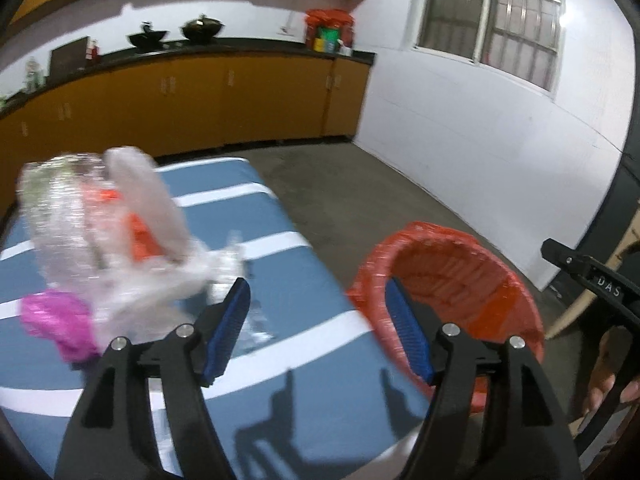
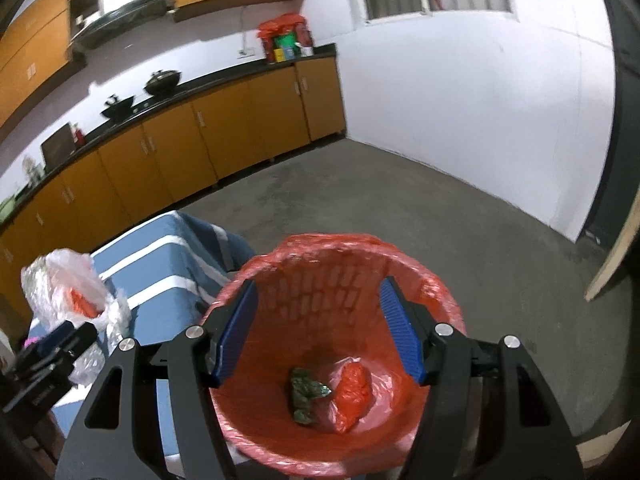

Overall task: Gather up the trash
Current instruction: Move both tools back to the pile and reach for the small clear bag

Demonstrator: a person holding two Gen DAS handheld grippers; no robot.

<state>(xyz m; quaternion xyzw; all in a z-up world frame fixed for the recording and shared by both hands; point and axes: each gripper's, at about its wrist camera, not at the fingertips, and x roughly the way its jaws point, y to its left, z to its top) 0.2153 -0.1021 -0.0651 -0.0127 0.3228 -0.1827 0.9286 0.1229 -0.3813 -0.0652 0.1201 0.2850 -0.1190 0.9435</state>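
Kitchen: orange cabinets (image 2: 172,152), striped table (image 1: 280,280) beside red-lined bin (image 2: 340,320).
Trash: clear bags (image 1: 92,232), pink wad (image 1: 56,320) on table; two wads already binned.
Left gripper (image 1: 320,328): wide, empty.
Right gripper (image 2: 318,328): wide, empty, above bin.
Risk: slippery film could slip from the pads, spilling short of the bin.

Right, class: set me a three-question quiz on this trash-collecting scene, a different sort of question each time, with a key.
1. True or false: the bin lined with a red bag is empty.
2. Multiple choice: what lies between the pads of the right tongs? A) a clear plastic bag B) nothing C) a pink wrapper
3. Fill in: the pile of clear plastic bags and the pink wrapper lie on a table covered with a blue and white ______ cloth.

Key
1. False: a crumpled green wrapper and a red bag bundle lie at its bottom.
2. B: the right tongs are open over the bin.
3. striped
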